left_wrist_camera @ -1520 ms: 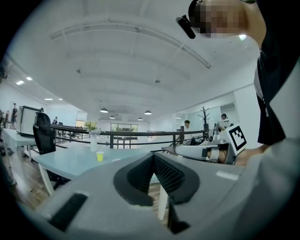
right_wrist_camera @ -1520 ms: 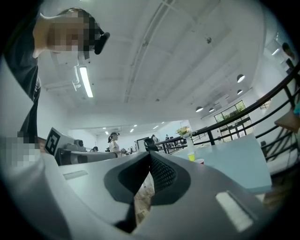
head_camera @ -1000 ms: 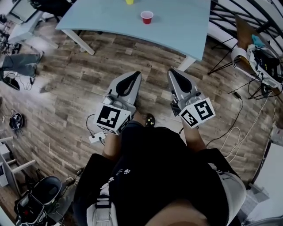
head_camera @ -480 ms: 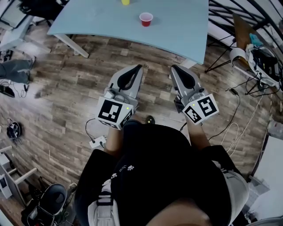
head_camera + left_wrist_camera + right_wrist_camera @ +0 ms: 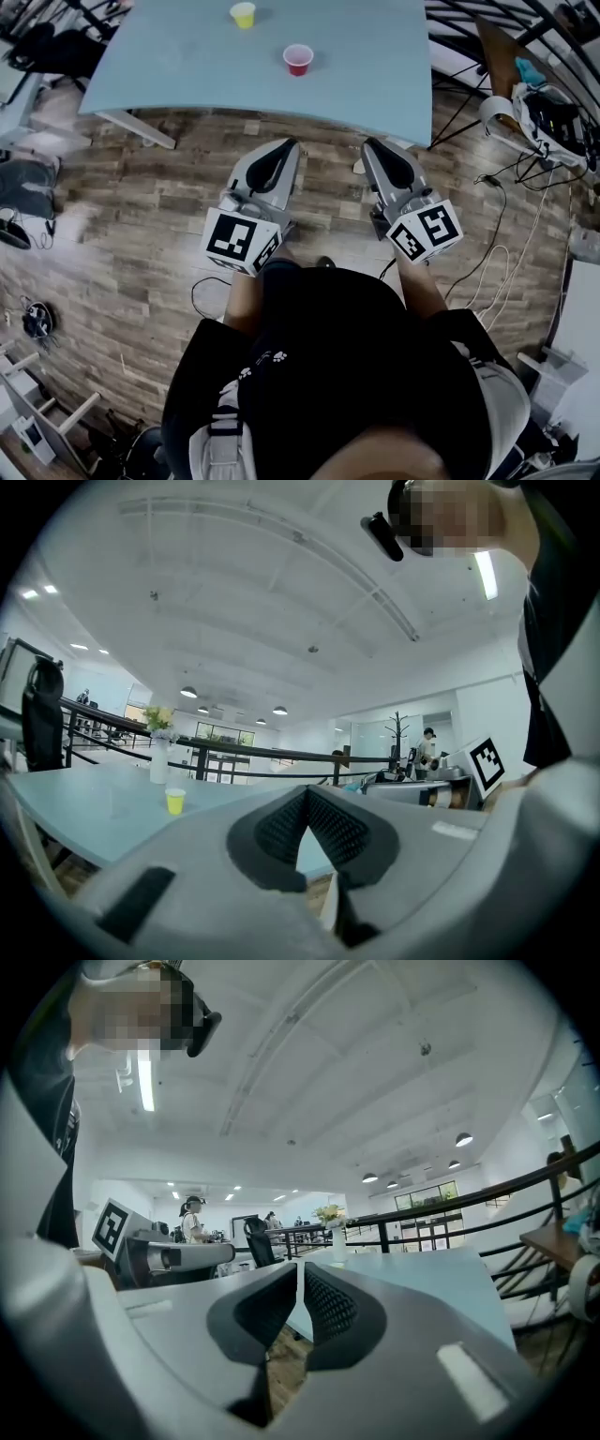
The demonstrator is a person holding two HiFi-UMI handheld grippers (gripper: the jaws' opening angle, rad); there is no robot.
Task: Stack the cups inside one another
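Observation:
A red cup (image 5: 298,59) and a yellow cup (image 5: 243,14) stand upright and apart on the pale blue table (image 5: 375,56) in the head view. Both grippers are held level over the wooden floor, short of the table's near edge. My left gripper (image 5: 292,142) points at the table with its jaws together and nothing in them. The right gripper (image 5: 367,142) is beside it, its jaws just starting to part, with nothing between them. The left gripper view shows the yellow cup (image 5: 175,802) far ahead to the left of the left gripper (image 5: 307,789). The right gripper (image 5: 299,1265) faces the table (image 5: 422,1279).
A white vase with flowers (image 5: 158,757) stands on the table's far side. Table legs (image 5: 141,129) reach the floor at left. Cables (image 5: 497,267) and a cluttered stand (image 5: 548,112) lie to the right. A black railing (image 5: 244,752) runs behind the table.
Both grippers and the person have moved forward toward the table. The table edge is nearer and the yellow cup has come fully into the head view.

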